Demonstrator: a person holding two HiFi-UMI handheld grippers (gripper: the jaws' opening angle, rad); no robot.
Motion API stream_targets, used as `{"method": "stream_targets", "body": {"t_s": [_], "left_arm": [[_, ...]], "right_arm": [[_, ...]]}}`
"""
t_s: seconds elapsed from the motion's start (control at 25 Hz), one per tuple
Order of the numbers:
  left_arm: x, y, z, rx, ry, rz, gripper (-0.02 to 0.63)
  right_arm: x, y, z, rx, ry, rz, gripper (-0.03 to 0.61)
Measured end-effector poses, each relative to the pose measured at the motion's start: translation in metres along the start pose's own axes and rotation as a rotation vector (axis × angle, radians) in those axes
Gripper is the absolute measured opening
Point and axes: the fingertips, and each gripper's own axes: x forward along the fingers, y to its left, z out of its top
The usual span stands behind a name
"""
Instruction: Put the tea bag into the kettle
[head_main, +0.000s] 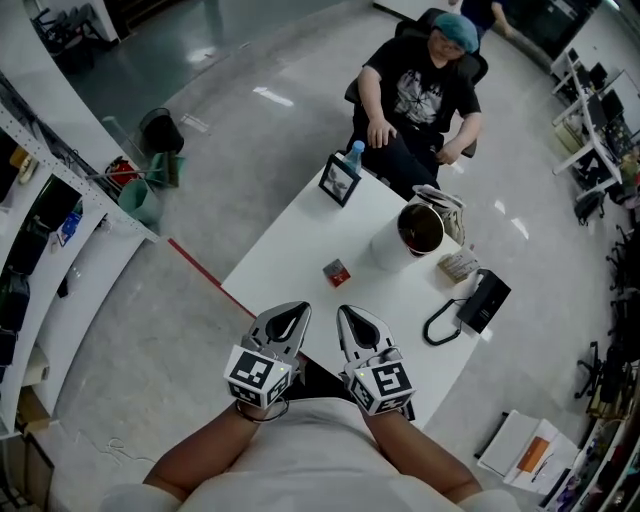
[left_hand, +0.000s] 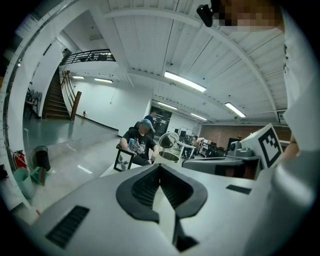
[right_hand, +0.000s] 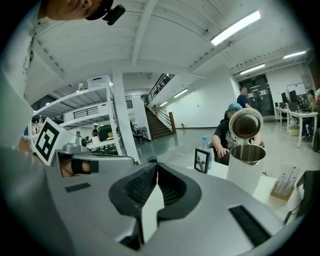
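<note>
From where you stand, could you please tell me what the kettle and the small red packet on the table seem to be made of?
Kettle: smooth matte white body, likely plastic or painted metal; its rim and open lid gleam with mirror reflections, probably stainless steel. Red packet: flat, opaque, perhaps paper or foil; too small to be sure.

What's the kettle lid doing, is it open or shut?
Open. The kettle has its lid flipped up behind the rim, and the head view looks down into its dark inside.
</note>
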Motion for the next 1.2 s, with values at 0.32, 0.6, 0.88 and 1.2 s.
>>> {"method": "stream_targets", "body": {"t_s": [0.32, 0.6, 0.88, 1.2], "left_arm": [[0.044, 0.021, -0.025, -0.037, 0.051, 0.023, 0.009], [0.079, 0.037, -0.065, -0.056, 0.134, 0.032, 0.009], [0.107, 0.049, -0.101, -0.071, 0.176, 0.043, 0.009], [0.129, 0.061, -0.140, -0.121, 0.211, 0.060, 0.009]], "right_arm": [[0.040, -0.044, -0.028, 0.003, 0.085, 0.016, 0.014], [0.073, -0.092, -0.071, 0.023, 0.177, 0.014, 0.053], [0.101, -0.110, -0.118, -0.010, 0.270, 0.028, 0.123], [0.127, -0.127, -0.175, -0.039, 0.373, 0.027, 0.206]]}}
